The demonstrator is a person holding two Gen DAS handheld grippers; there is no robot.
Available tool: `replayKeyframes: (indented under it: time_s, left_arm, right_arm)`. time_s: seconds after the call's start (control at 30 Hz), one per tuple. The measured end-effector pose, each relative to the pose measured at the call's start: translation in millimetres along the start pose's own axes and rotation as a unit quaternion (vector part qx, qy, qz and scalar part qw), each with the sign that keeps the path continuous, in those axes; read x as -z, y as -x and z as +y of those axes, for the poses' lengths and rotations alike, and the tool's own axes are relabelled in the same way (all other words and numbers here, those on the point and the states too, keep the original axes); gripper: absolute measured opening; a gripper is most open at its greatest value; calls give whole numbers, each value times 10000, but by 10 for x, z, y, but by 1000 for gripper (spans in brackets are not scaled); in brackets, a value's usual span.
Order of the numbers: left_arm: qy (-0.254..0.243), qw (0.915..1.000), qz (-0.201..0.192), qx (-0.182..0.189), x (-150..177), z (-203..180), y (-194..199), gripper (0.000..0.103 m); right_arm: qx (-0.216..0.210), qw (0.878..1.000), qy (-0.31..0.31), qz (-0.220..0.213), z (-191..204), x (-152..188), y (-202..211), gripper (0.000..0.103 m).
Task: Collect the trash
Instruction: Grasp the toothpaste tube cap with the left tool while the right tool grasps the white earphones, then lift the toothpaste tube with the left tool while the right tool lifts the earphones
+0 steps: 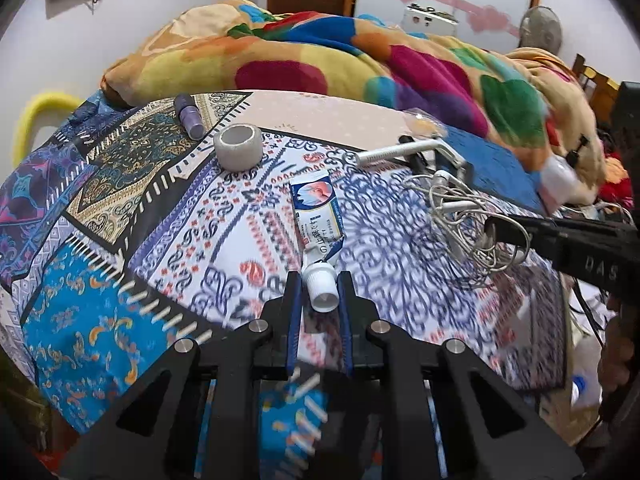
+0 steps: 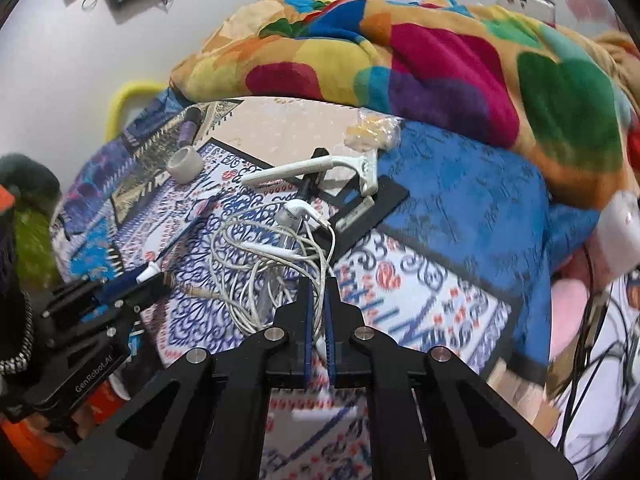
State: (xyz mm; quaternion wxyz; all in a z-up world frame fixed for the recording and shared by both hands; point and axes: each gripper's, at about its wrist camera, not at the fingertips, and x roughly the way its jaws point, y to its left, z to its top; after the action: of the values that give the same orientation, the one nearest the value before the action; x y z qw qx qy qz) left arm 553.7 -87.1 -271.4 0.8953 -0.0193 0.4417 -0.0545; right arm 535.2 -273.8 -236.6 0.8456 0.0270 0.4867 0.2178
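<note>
White plastic, the cap of the squeezed tube (image 1: 320, 220) near the bed's front edge, is pinched by the left gripper (image 1: 319, 288), and the earphone cable (image 2: 276, 256) is clamped by the right gripper (image 2: 317, 300), so the razor (image 2: 312, 170) could be dragged along if it is snagged.
</note>
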Motion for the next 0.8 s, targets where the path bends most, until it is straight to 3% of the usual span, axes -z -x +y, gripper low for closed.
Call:
replayKeyframes:
  time_s: [0.2, 0.53, 0.6, 0.73, 0.8]
  left_arm:
    - [42, 9995, 209, 223, 169, 34, 136, 16]
    - [-162, 9991, 368, 161, 413, -22, 301, 17]
    - [-173, 9989, 406, 163, 405, -18, 299, 17]
    - [-177, 9987, 434, 184, 391, -15, 290, 18]
    - [-215, 9988, 409, 166, 387, -17, 282, 18]
  right_arm:
    - [56, 9999, 68, 51, 63, 217, 210, 5]
    - [289, 9979, 450, 354, 264, 489, 276, 6]
    - [271, 9972, 516, 459, 273, 497, 286, 15]
    - [54, 9984, 551, 101, 298, 466, 463, 59]
    - [-3, 9977, 668, -66, 353, 445, 520, 67]
